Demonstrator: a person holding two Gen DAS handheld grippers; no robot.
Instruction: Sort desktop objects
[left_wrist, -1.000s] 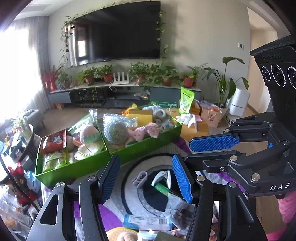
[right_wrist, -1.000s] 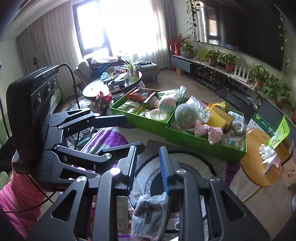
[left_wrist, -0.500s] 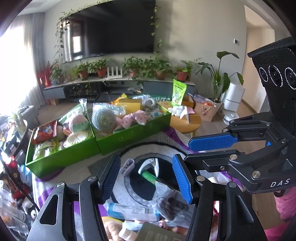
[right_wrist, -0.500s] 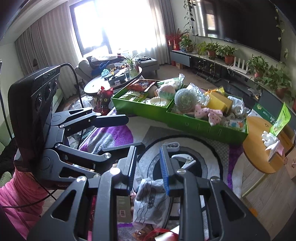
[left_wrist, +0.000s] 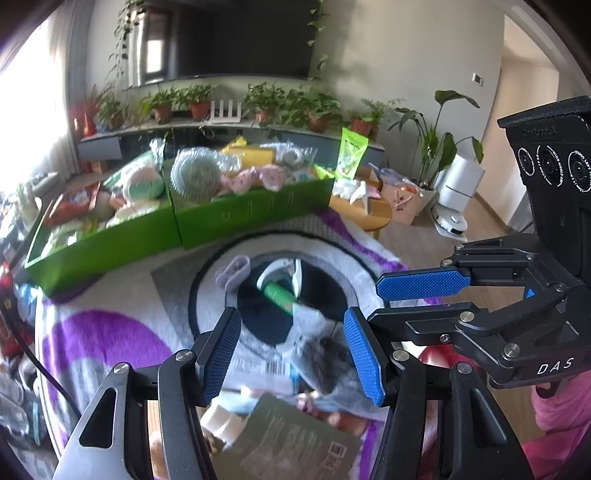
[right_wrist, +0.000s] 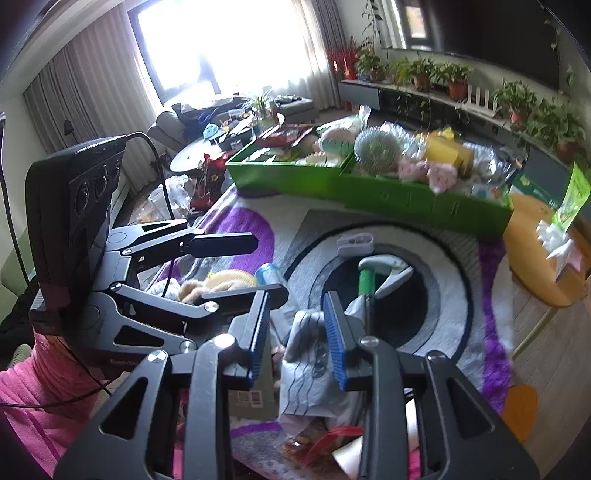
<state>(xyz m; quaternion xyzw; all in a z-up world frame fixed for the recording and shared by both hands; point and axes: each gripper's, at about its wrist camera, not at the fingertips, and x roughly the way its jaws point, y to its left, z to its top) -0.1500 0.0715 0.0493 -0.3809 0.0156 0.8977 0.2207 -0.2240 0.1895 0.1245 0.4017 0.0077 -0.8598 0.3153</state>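
Green tube (left_wrist: 279, 295) lies flat on the rug's black circle (left_wrist: 266, 317), long axis slanting away toward the green boxes (left_wrist: 255, 218), just beyond the left hand-held gripper (left_wrist: 291, 354), released; right hand-held gripper (right_wrist: 295, 332) likewise spread, empty, above a grey cloth (right_wrist: 310, 365).

Fuzzy rug (left_wrist: 110, 295) (glossy green boxes (left_wrist: 255, 218))

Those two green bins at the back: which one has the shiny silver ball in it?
The right-hand green bin, next to the round orange table. The silver scouring ball sits at its left end beside pink plush pieces; the left bin holds snack packets instead.
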